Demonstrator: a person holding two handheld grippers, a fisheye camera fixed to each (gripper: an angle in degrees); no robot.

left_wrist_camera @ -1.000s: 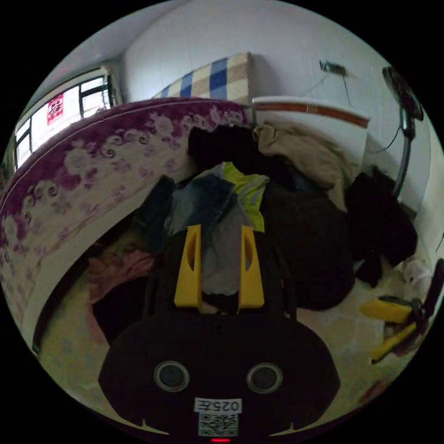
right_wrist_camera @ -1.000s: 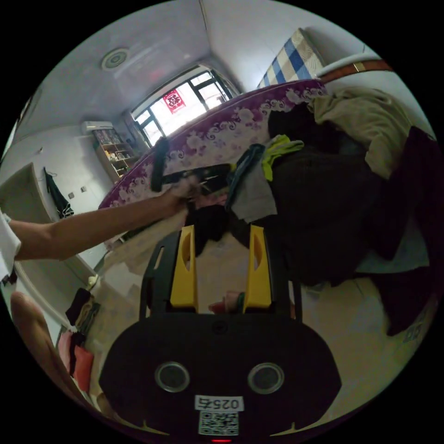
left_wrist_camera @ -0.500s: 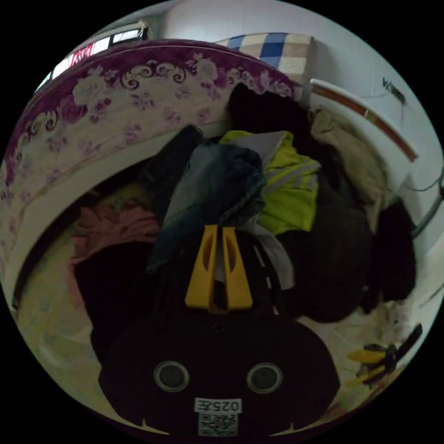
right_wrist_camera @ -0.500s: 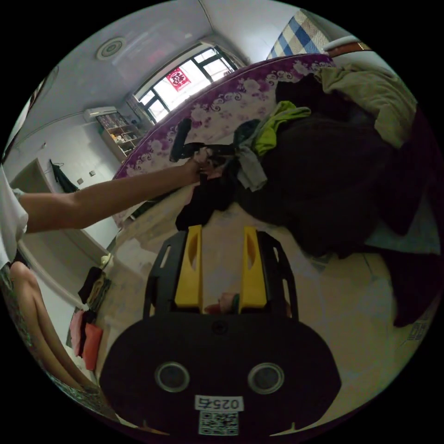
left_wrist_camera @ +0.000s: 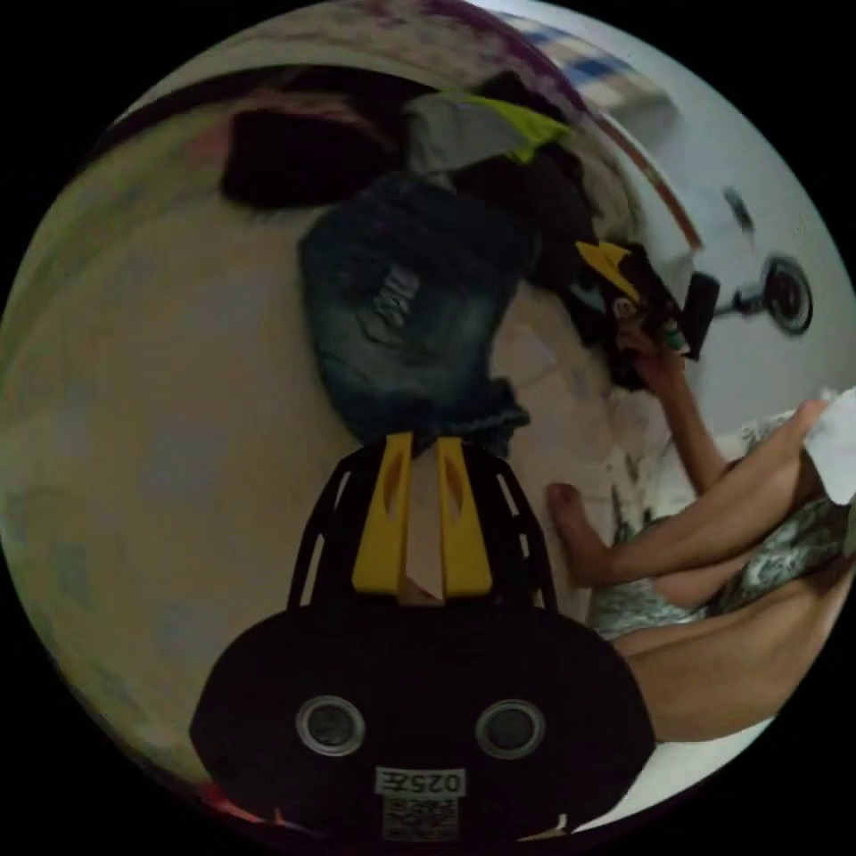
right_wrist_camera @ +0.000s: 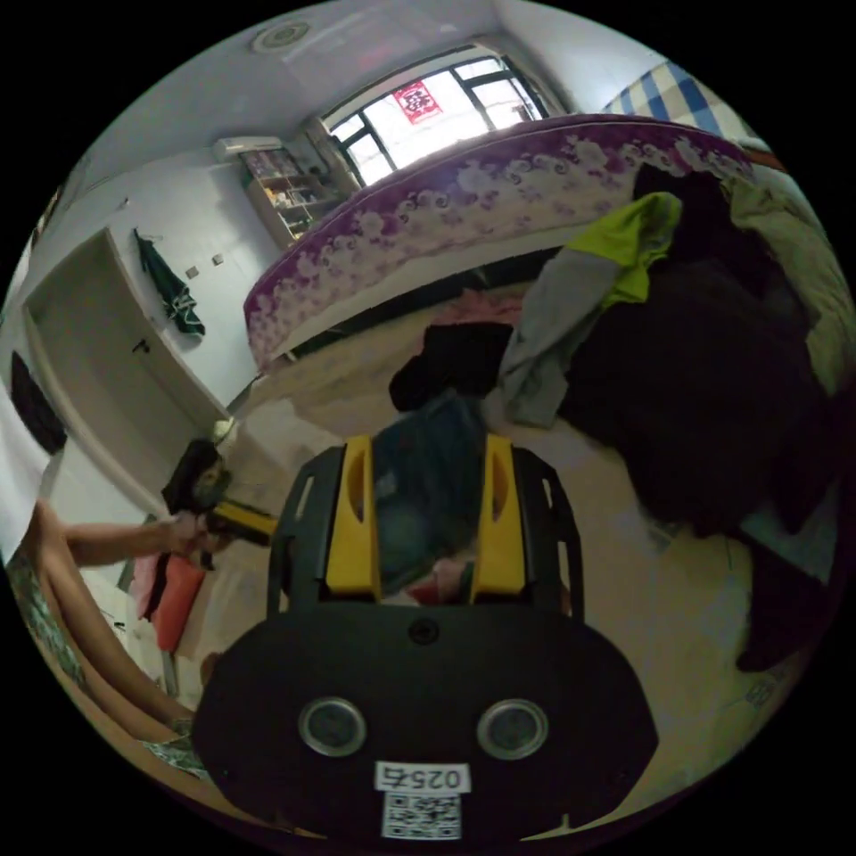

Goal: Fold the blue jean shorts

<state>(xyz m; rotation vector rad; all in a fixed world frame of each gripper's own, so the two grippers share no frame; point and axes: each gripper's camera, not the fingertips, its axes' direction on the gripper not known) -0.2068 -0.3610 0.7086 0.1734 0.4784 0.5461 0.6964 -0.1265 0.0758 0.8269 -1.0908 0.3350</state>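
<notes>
The crumpled, faded blue jean shorts (left_wrist_camera: 412, 308) hang from the left gripper's (left_wrist_camera: 423, 443) clenched fingers; the right gripper (right_wrist_camera: 426, 446) is spread.

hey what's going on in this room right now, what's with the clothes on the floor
A person sitting on the floor is working with a two-jaw gripper in each hand. The blue jean shorts lie on the bare floor, apart from the pile of clothes beside the bed. The left gripper is at the shorts' near hem, jaws nearly together; whether they pinch the denim is unclear. The right gripper hovers open over the shorts. No fold shows yet.
</notes>
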